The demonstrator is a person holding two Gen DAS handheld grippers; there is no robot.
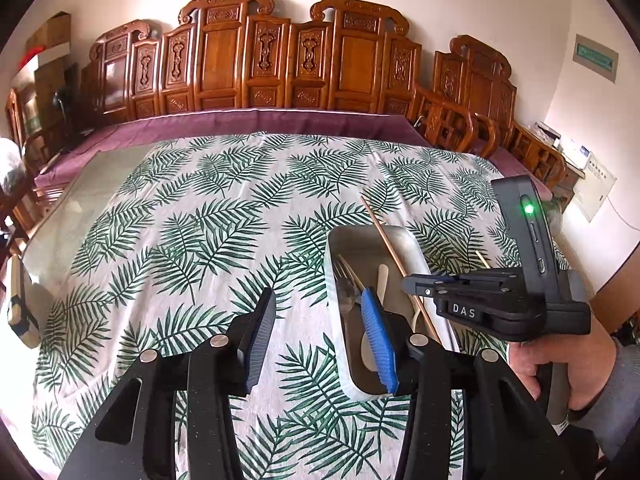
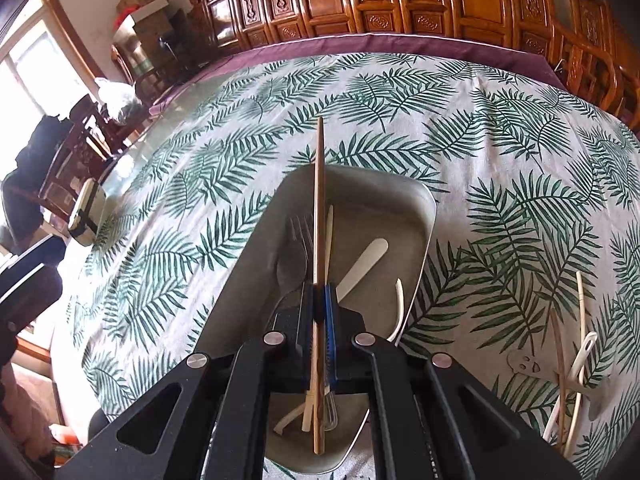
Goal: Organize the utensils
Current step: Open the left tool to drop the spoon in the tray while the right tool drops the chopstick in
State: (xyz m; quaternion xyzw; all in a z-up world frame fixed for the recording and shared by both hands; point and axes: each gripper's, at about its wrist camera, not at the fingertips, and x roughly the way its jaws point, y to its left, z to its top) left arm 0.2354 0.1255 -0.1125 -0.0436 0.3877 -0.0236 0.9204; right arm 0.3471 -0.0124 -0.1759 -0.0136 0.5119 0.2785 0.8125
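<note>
A metal tray (image 2: 428, 208) lies on the palm-leaf tablecloth (image 2: 500, 128). In it are a fork (image 2: 298, 240), a pale flat wooden utensil (image 2: 364, 260) and a pale chopstick (image 2: 329, 232). My right gripper (image 2: 319, 304) is shut on a brown chopstick (image 2: 319, 200), which it holds lengthwise above the tray. The left wrist view shows that gripper (image 1: 408, 282) from the side over the tray (image 1: 356, 240), with the chopstick (image 1: 384, 236) slanting up from it. My left gripper (image 1: 320, 340) stands open near the tray's left side with nothing between its fingers.
Several loose utensils (image 2: 576, 360) lie on the cloth right of the tray: thin sticks and a white slotted spoon. A small white box (image 2: 86, 216) sits at the table's left edge. Carved wooden chairs (image 1: 280, 60) line the far side. A person's hand (image 1: 560, 360) grips the right gripper's handle.
</note>
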